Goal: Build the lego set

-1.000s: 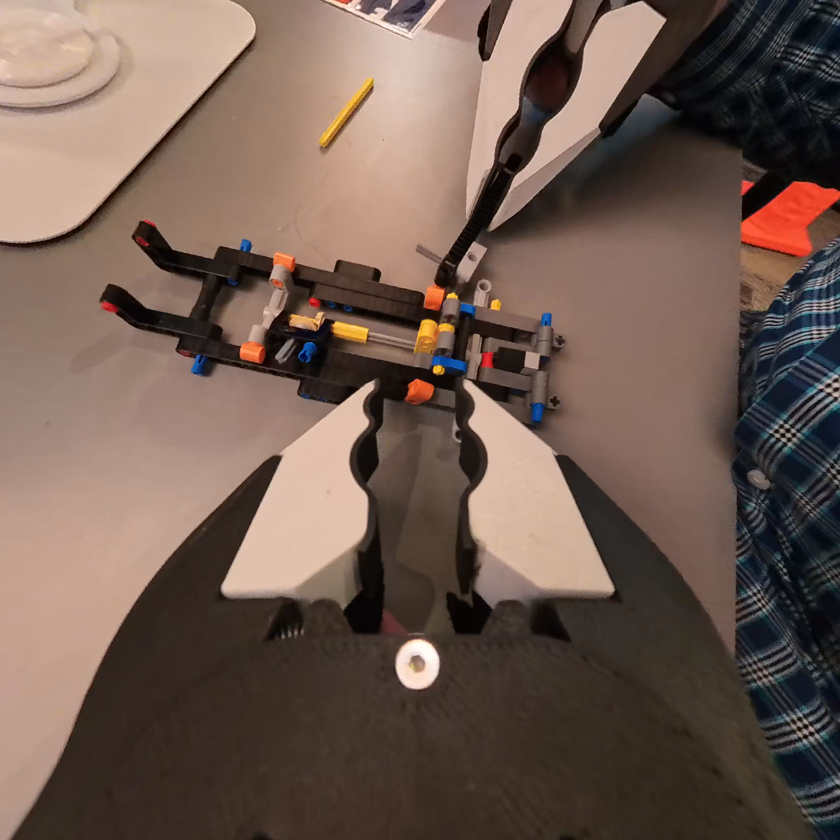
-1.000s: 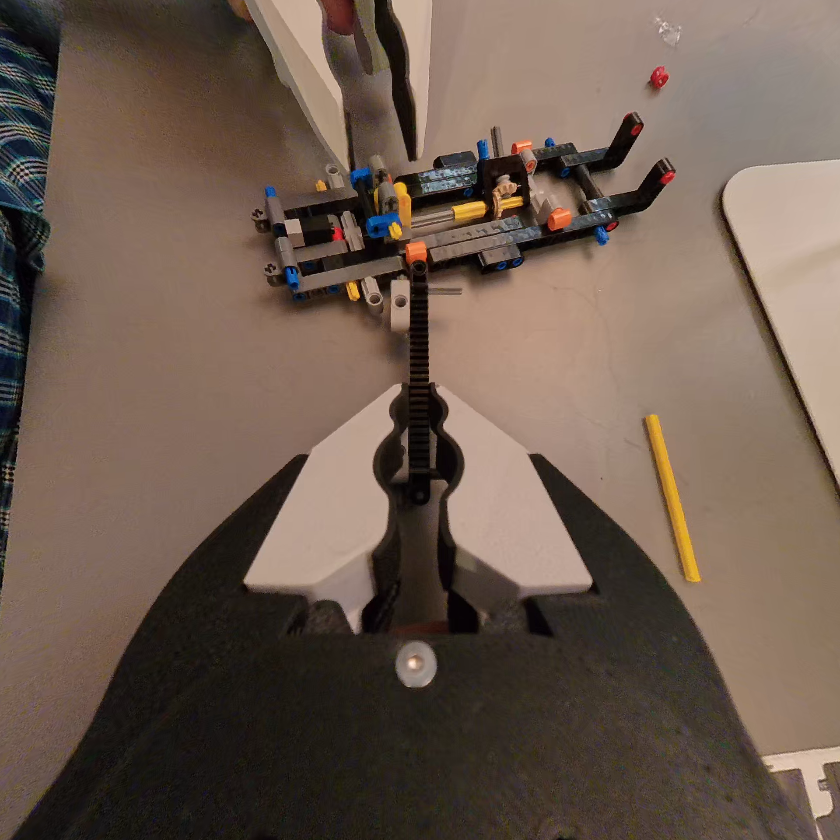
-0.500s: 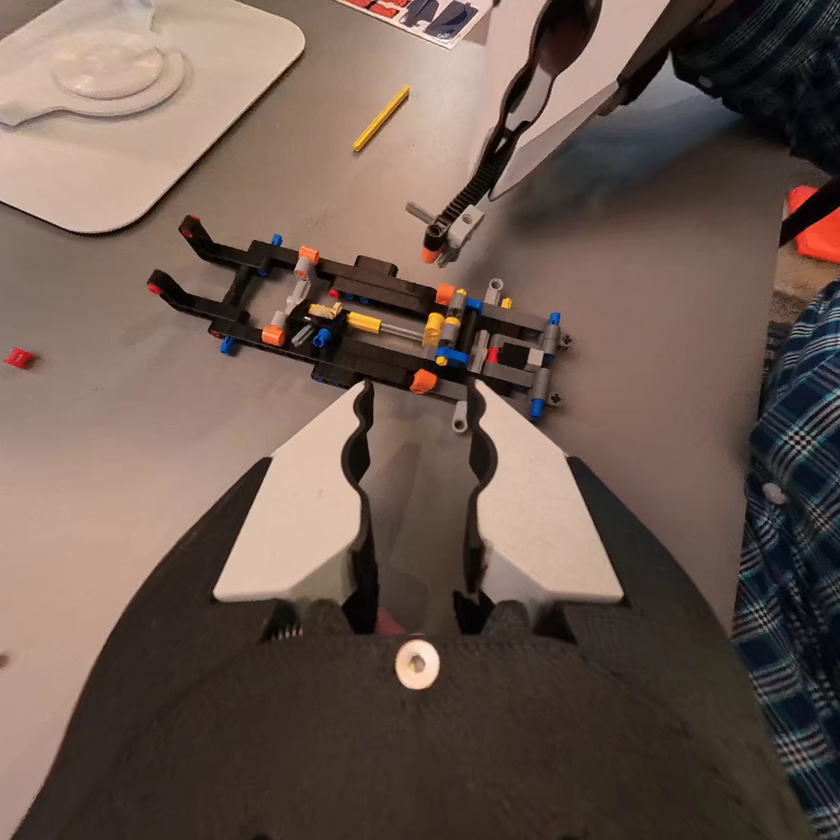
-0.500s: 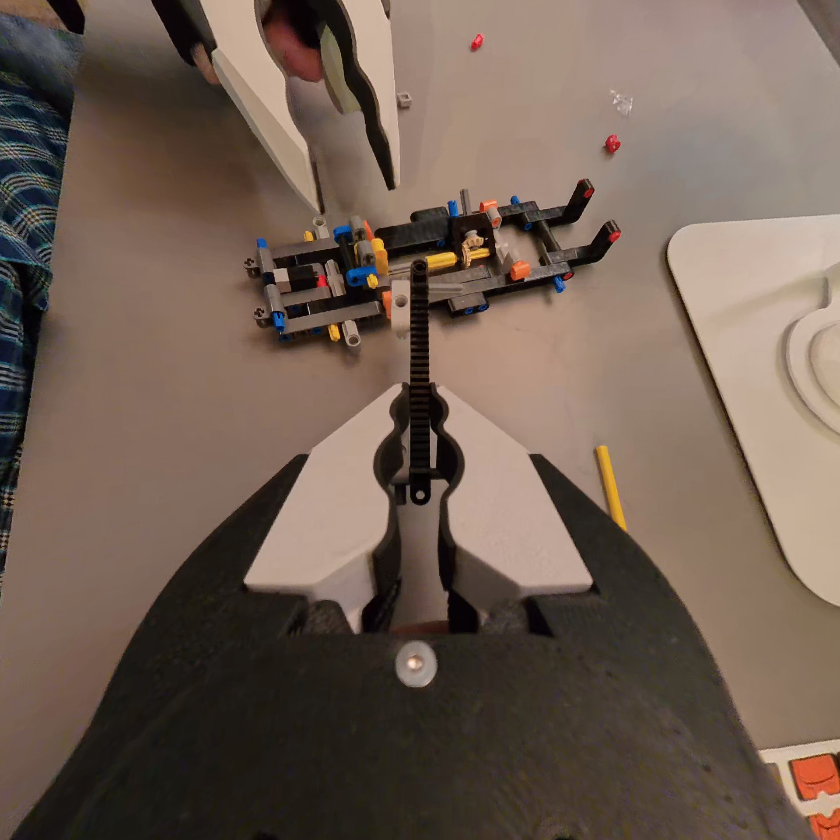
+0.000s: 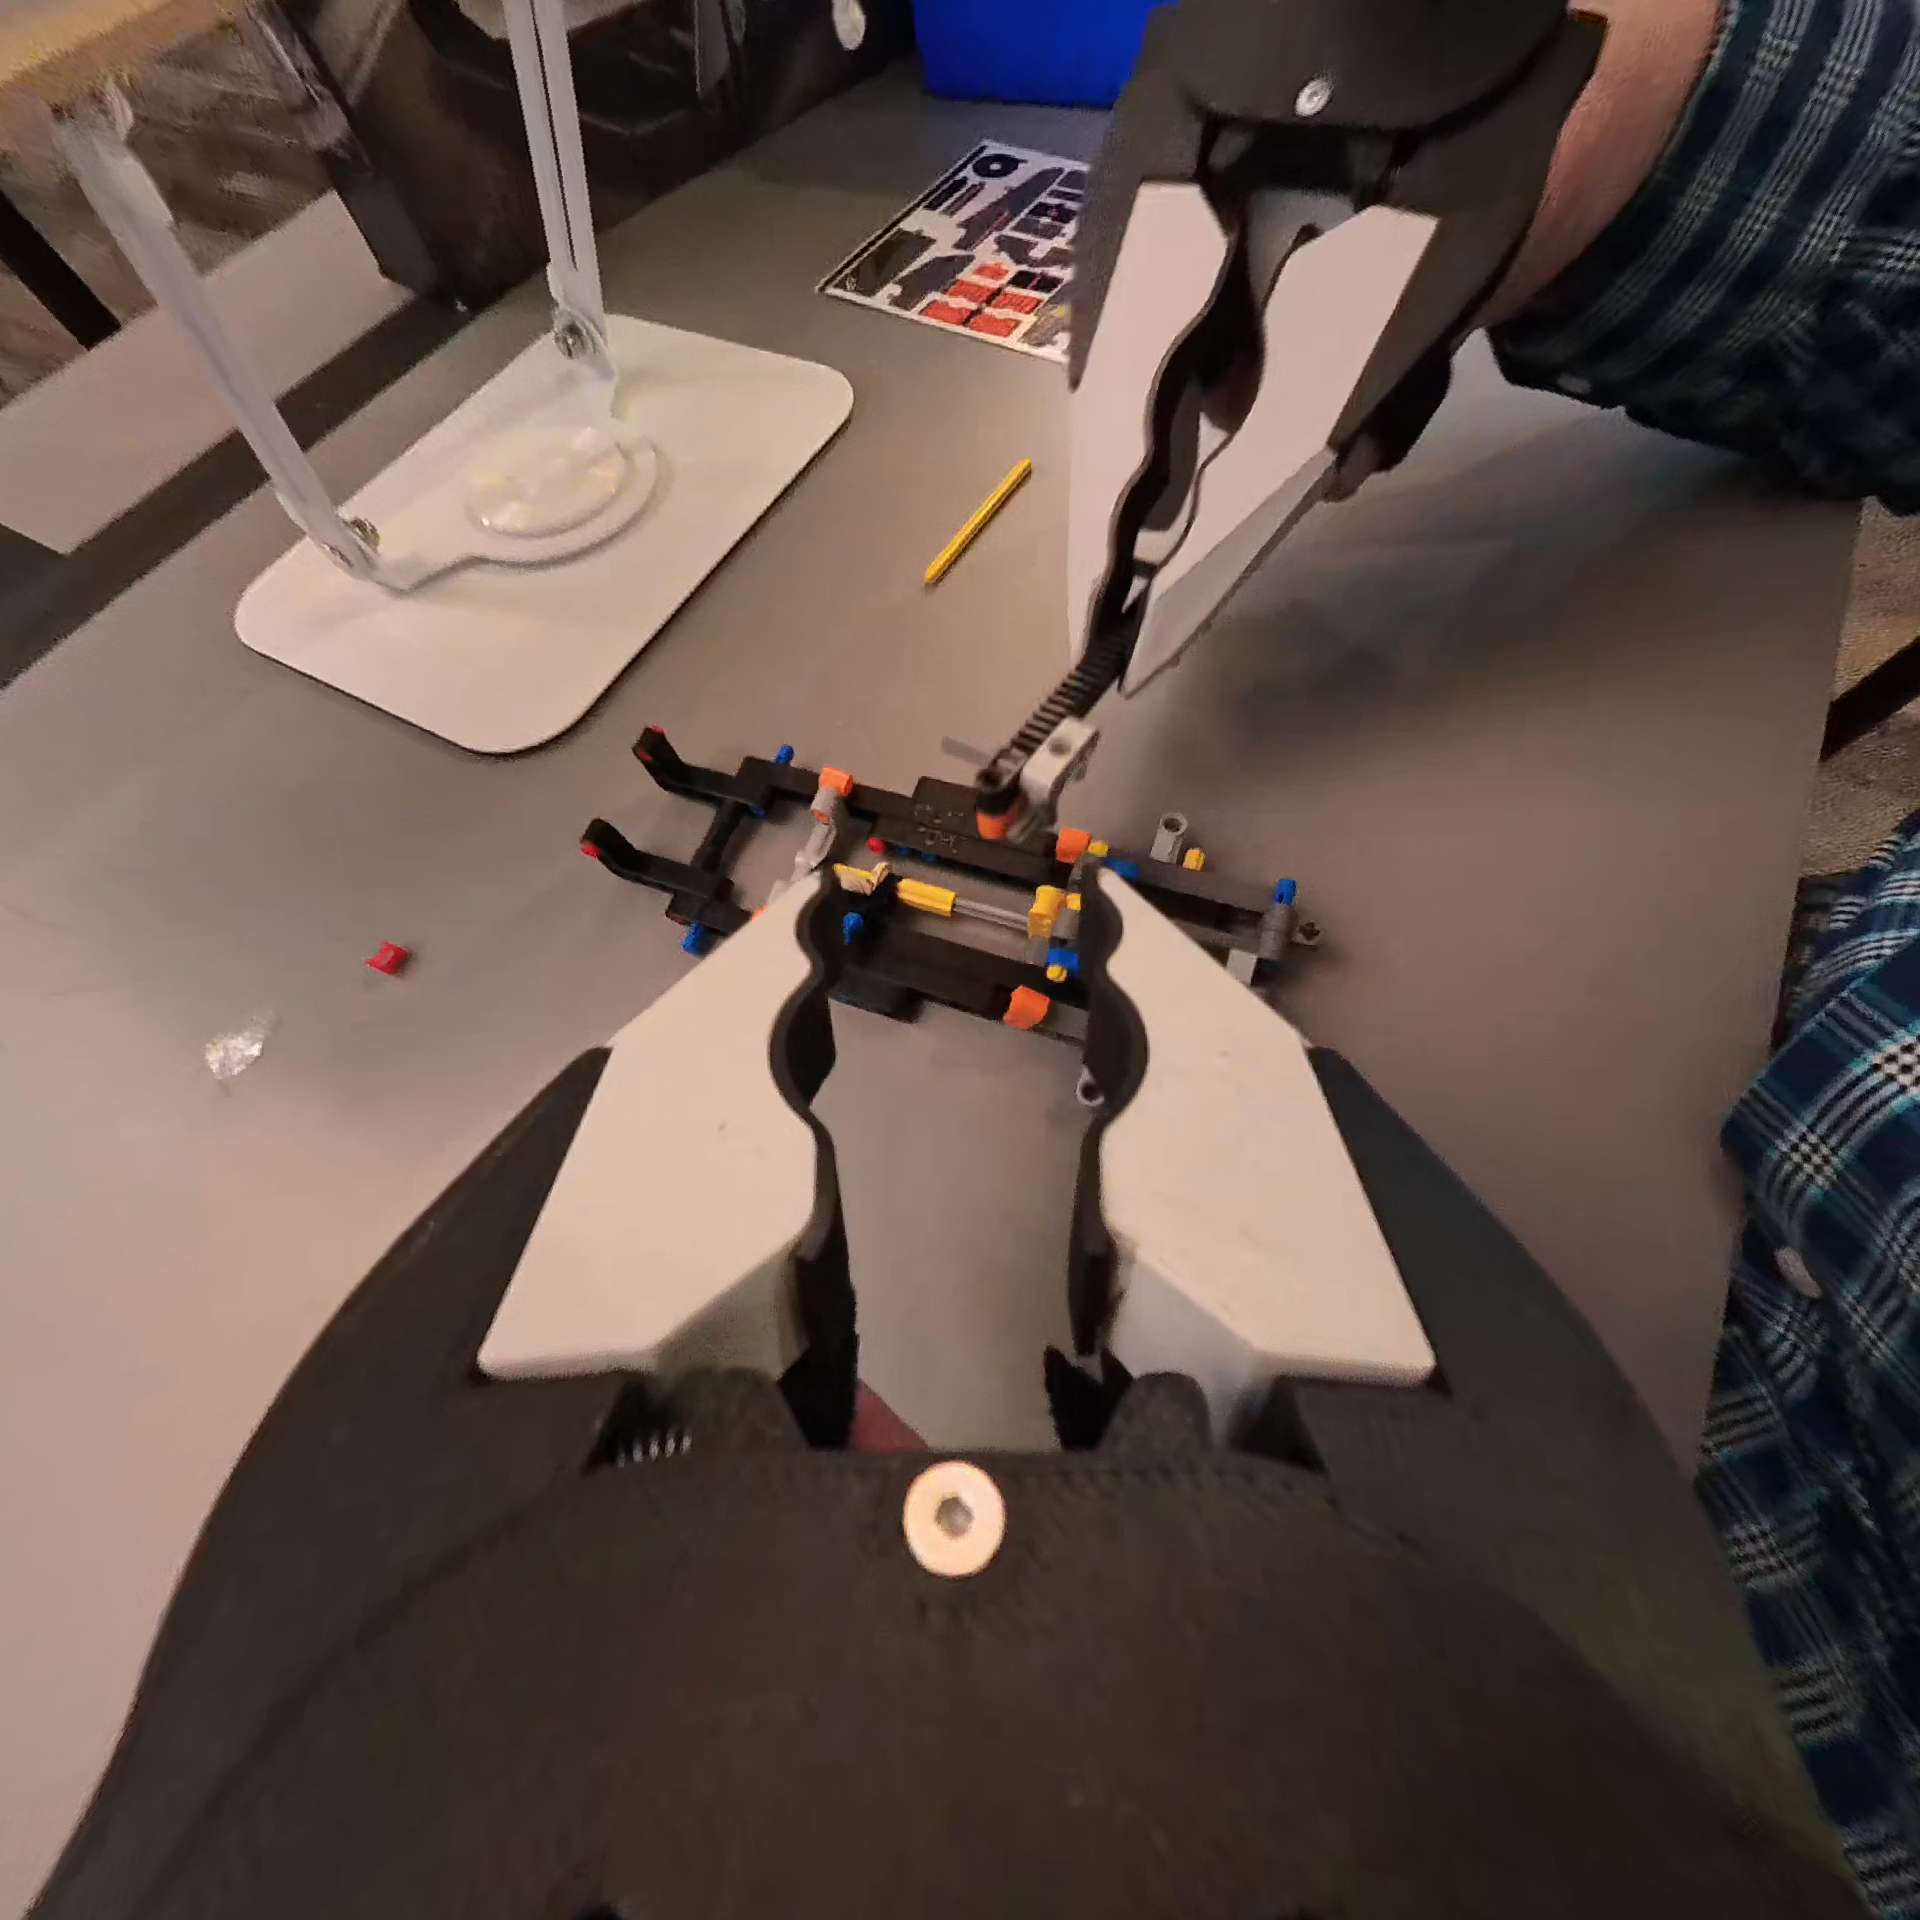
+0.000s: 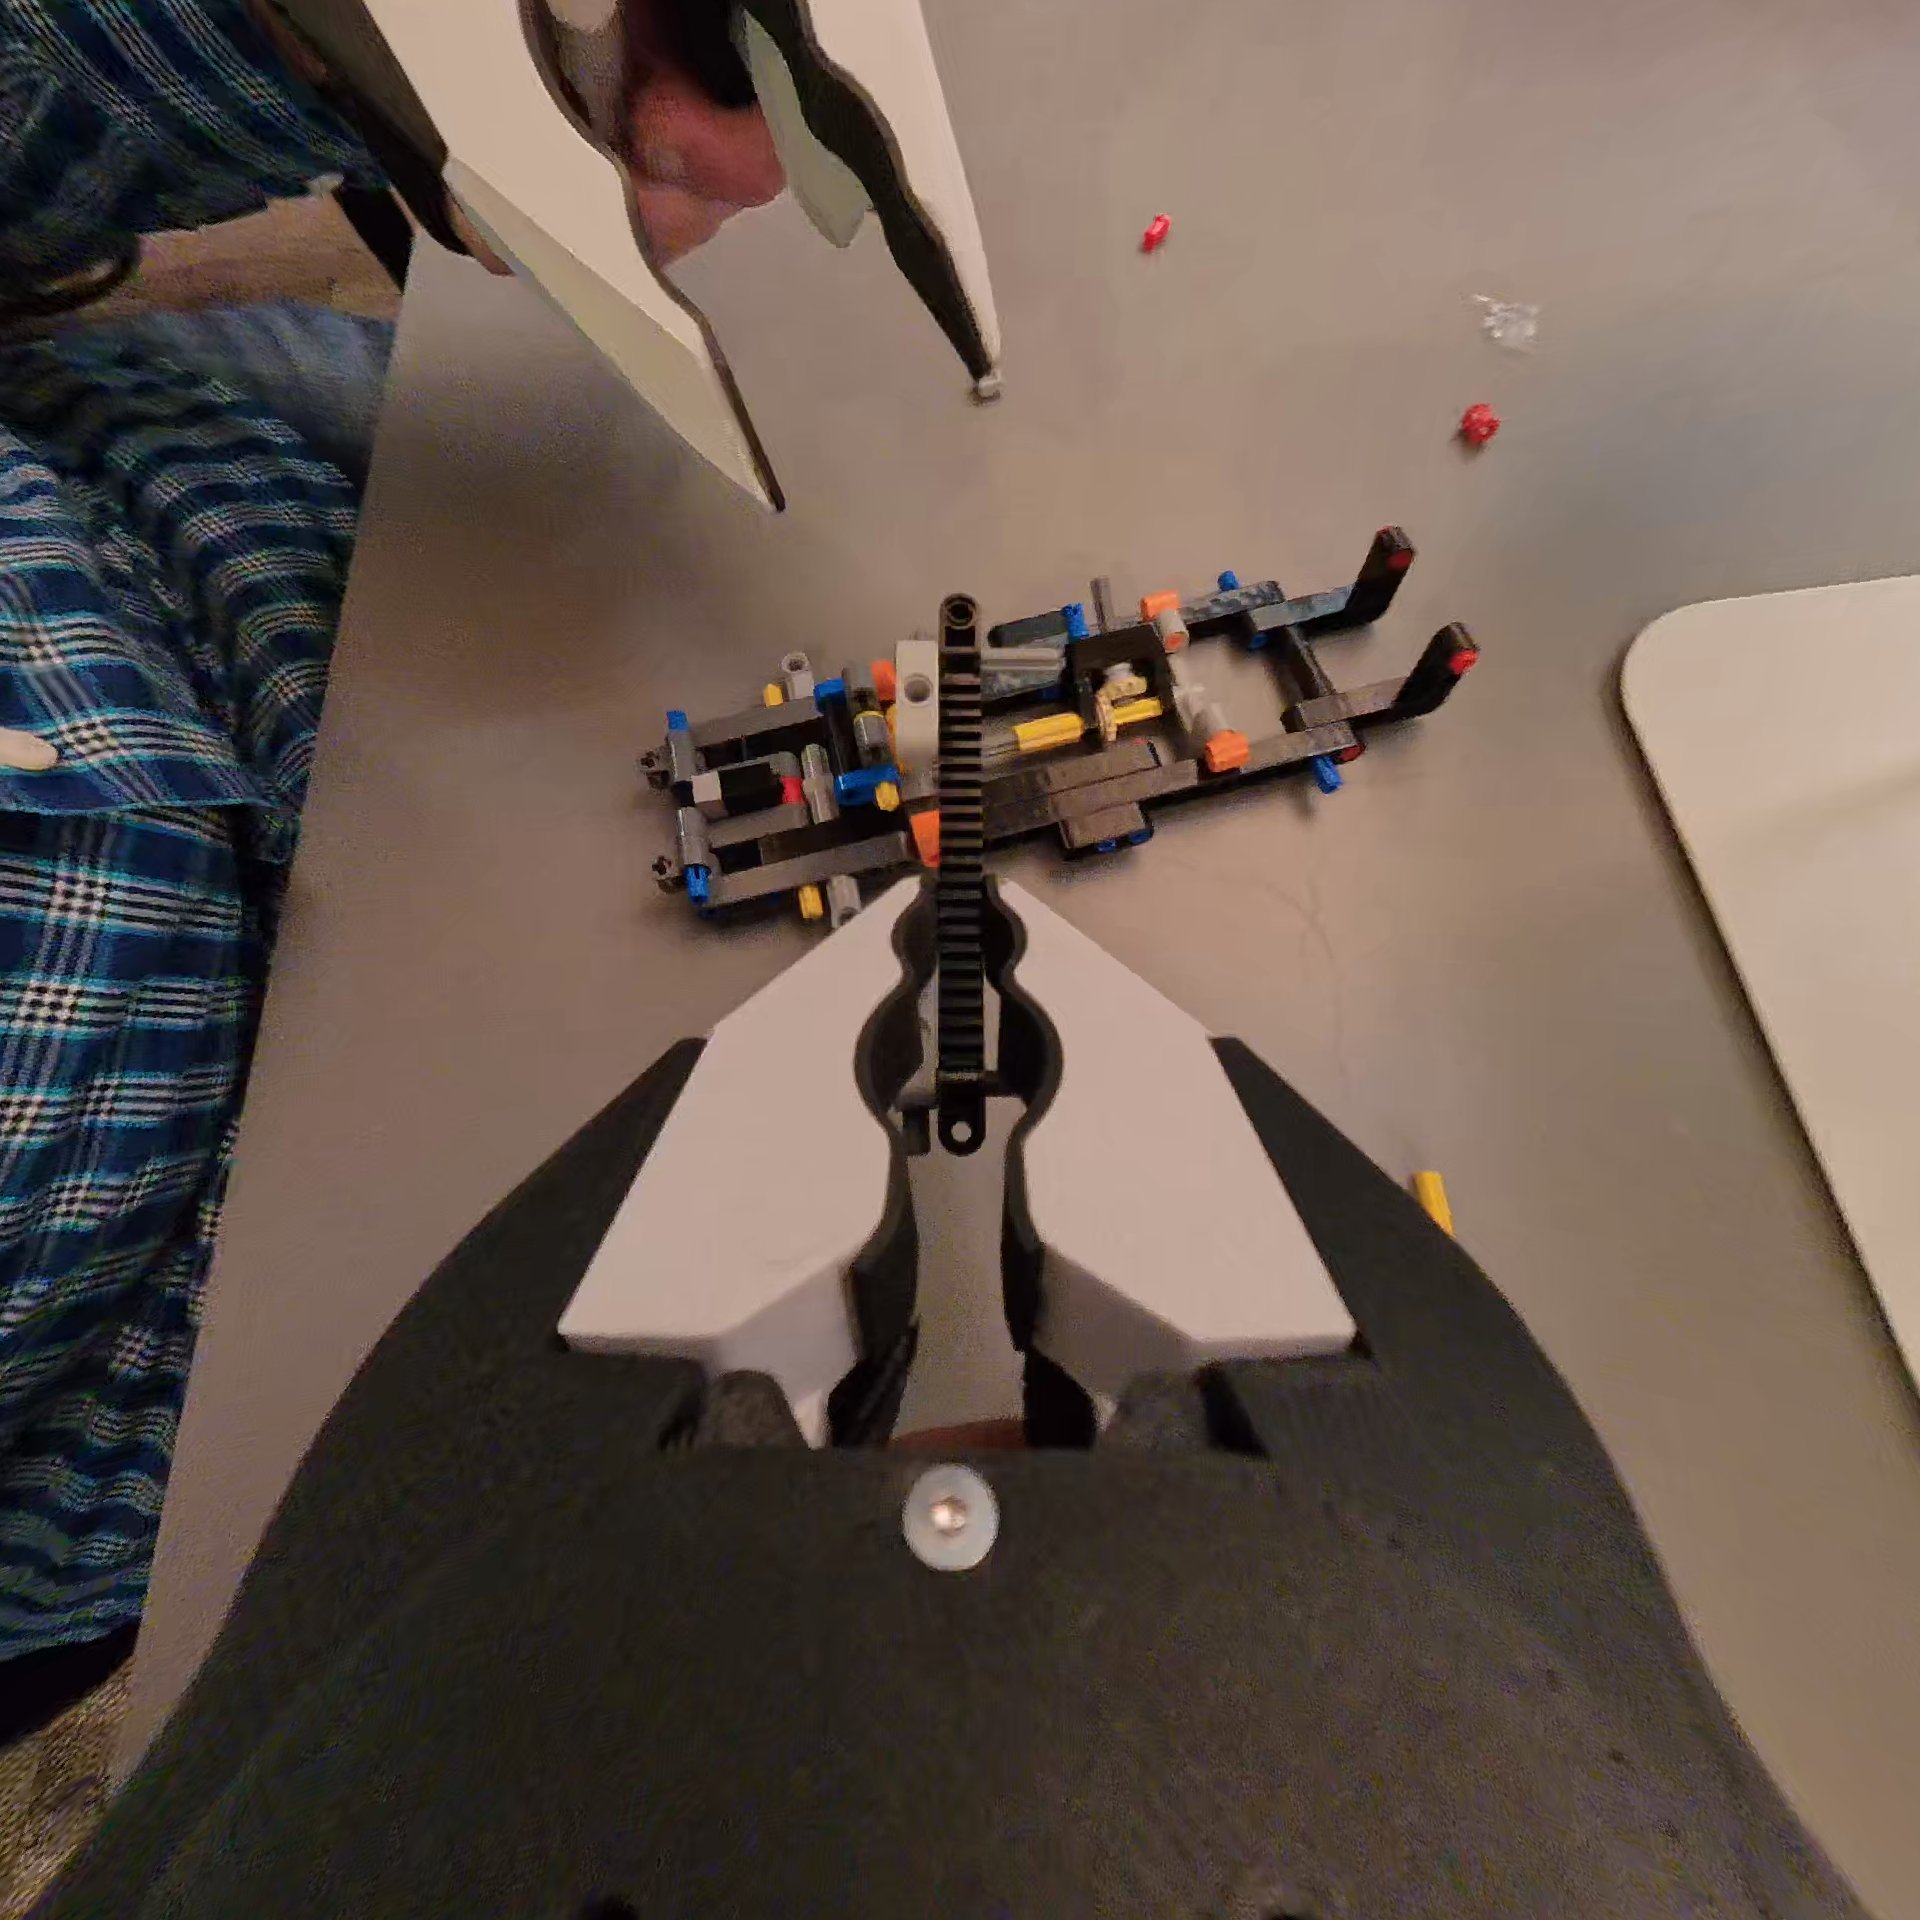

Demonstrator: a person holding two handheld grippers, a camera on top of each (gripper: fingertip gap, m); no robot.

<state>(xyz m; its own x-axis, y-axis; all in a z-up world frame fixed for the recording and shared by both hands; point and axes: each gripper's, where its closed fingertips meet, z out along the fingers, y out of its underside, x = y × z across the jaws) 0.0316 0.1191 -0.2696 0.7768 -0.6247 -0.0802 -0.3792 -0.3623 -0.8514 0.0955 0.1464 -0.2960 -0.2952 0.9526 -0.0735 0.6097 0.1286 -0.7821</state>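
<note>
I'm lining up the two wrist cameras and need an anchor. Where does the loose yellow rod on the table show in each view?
Left wrist view: the yellow rod lies on the grey table, upper centre, between the white base plate and the right hand-held gripper.
Right wrist view: only its tip shows, right of centre, at the gripper's black body edge.
Shared landmark: the black lego chassis.

Between the spread jaws of the left gripper [image 5: 956, 894] the table [image 5: 935, 1195] lies bare up to the chassis [image 5: 935, 904], which bars the way just ahead of the tips. Beyond it the right gripper [image 5: 1117, 644] and its toothed rack [image 5: 1060, 707] hang over the far rail. Left of the jaws stands a white lamp base [image 5: 540, 582]; a red piece [image 5: 388, 957] and clear scrap [image 5: 237, 1044] lie on otherwise open table.
</note>
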